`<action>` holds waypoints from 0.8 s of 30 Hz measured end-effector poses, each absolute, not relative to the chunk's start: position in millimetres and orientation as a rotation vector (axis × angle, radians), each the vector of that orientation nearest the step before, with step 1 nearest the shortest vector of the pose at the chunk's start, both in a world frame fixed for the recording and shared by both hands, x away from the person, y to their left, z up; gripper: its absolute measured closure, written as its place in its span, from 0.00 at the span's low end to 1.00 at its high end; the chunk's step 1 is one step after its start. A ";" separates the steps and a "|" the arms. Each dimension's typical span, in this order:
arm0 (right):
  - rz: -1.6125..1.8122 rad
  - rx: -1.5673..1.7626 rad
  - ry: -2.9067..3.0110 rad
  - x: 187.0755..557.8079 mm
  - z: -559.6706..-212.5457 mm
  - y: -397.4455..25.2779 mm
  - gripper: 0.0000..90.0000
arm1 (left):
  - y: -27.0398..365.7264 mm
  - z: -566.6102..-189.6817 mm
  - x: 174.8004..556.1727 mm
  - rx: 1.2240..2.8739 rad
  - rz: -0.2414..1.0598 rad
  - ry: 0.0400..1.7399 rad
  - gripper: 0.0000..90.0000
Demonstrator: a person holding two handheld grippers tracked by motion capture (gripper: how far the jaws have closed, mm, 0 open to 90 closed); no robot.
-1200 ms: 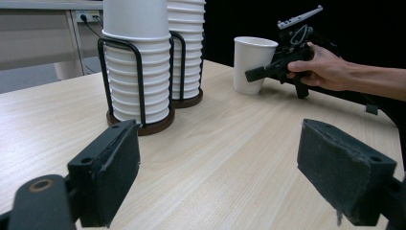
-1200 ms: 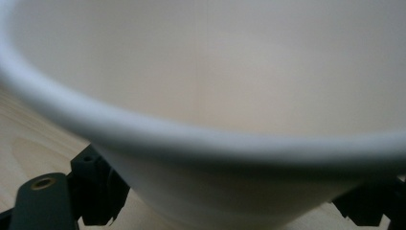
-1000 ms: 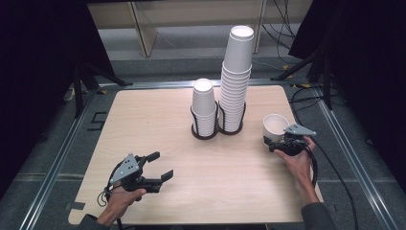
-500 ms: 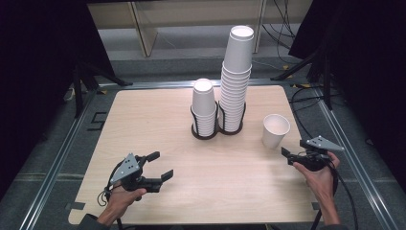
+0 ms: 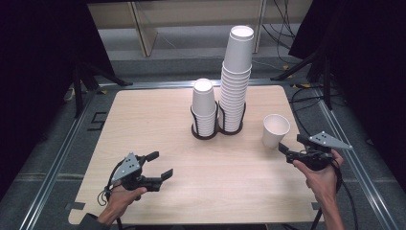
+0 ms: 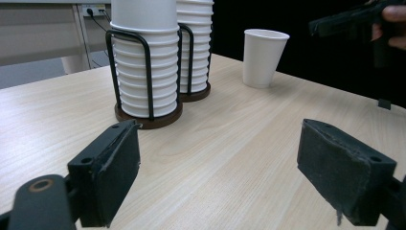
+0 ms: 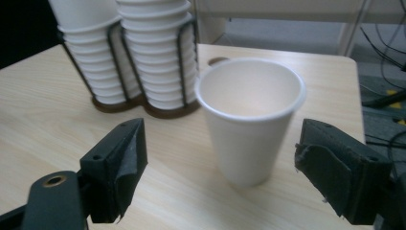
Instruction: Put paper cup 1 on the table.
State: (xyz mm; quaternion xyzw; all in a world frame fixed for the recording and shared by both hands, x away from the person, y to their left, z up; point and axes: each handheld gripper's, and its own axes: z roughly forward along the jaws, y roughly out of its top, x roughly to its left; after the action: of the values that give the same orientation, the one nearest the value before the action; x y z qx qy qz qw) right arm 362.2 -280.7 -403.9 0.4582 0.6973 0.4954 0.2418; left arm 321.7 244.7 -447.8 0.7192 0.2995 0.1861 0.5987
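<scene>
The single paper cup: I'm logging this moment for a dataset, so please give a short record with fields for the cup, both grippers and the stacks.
single cup: single paper cup upright, open end up, on the table, right of the holders, untouched
right gripper: right gripper open, jaws either side of the cup, not touching it
left gripper: left gripper open, holds nothing, near the table's front left
stacks: short cup stack and tall cup stack, in black wire holders

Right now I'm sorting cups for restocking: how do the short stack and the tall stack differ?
The short stack holds fewer cups and ends lower than the tall stack, which rises well above its wire holder. The short stack stands left of the tall stack in the high view. Both are white paper cups, mouths up, in black wire holders on brown bases.
</scene>
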 end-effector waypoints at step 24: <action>1.425 1.064 1.966 392.9 -335.1 -205.1 0.18 | 246.5 -450.5 325.3 1.683 0.439 0.735 0.16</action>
State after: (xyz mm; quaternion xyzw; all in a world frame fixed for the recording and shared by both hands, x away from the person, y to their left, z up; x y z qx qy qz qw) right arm 392.9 -205.1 -335.1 0.3894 0.7195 0.5213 0.2427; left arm 325.3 246.5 -450.5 0.7218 0.3154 0.1883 0.5866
